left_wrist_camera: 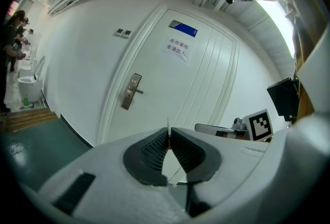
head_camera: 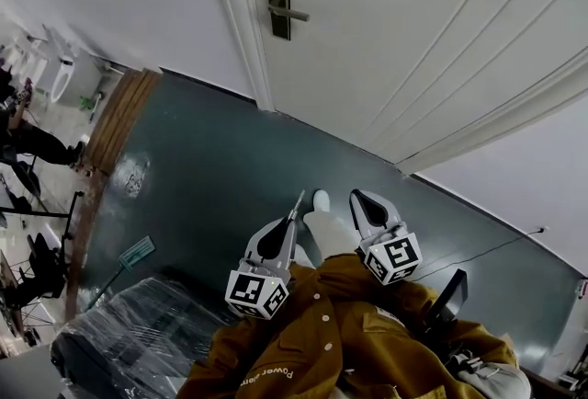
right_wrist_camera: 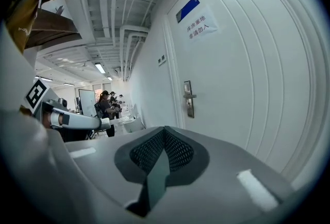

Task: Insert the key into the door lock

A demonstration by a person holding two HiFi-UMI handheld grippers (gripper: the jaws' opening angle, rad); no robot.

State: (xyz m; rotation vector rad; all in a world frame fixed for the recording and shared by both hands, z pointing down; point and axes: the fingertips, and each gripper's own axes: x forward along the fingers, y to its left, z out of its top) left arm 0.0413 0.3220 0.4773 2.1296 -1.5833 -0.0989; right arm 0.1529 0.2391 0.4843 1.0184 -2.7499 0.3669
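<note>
The white door (head_camera: 413, 29) carries a metal lock plate with a lever handle (head_camera: 278, 4), some way ahead of both grippers. My left gripper (head_camera: 292, 222) is shut on a thin key (head_camera: 298, 202) whose blade sticks out past the tips toward the door. In the left gripper view the key (left_wrist_camera: 168, 124) stands edge-on between the shut pads, with the lock plate (left_wrist_camera: 132, 91) up and to the left of it. My right gripper (head_camera: 359, 198) is beside the left, shut and holding nothing. In the right gripper view the lock plate (right_wrist_camera: 188, 99) is ahead, above the shut jaws.
The floor (head_camera: 202, 167) is dark green. A plastic-wrapped dark object (head_camera: 138, 333) lies at the lower left. A wooden step (head_camera: 119, 117) and several people are far left. A paper notice (left_wrist_camera: 178, 47) hangs on the door. A cable (head_camera: 496, 245) crosses the floor at right.
</note>
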